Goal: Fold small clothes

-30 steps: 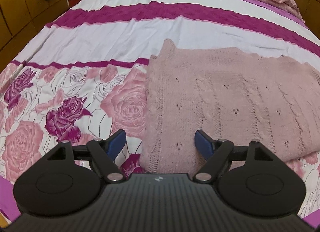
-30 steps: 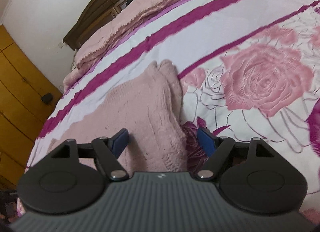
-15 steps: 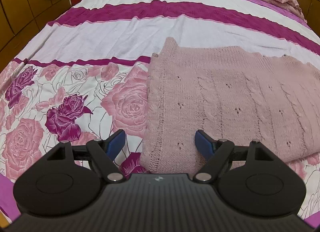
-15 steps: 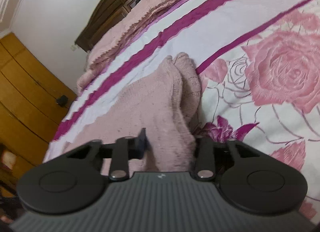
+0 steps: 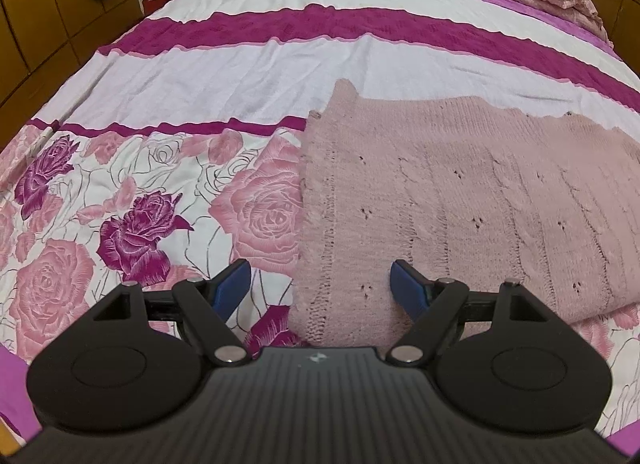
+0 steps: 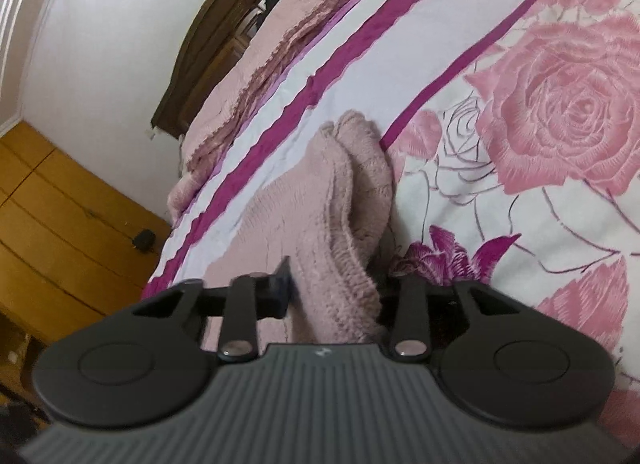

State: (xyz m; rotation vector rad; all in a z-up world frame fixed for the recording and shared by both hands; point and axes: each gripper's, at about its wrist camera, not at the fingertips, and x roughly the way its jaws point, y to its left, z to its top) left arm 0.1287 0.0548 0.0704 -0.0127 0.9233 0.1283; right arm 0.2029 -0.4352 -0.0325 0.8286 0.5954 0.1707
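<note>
Pink knit garment [image 6: 340,224]: right gripper [image 6: 334,284] fingers, spread a second ago, now clamp its edge; left gripper [image 5: 320,284] unchanged, released.

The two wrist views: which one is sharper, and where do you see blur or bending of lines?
Left wrist view: sharp, the knit holes of the pink sweater read clearly; fisheye bows the bedspread stripes. Right wrist view: softer, the wardrobe smeared, the whole picture tilted.
</note>
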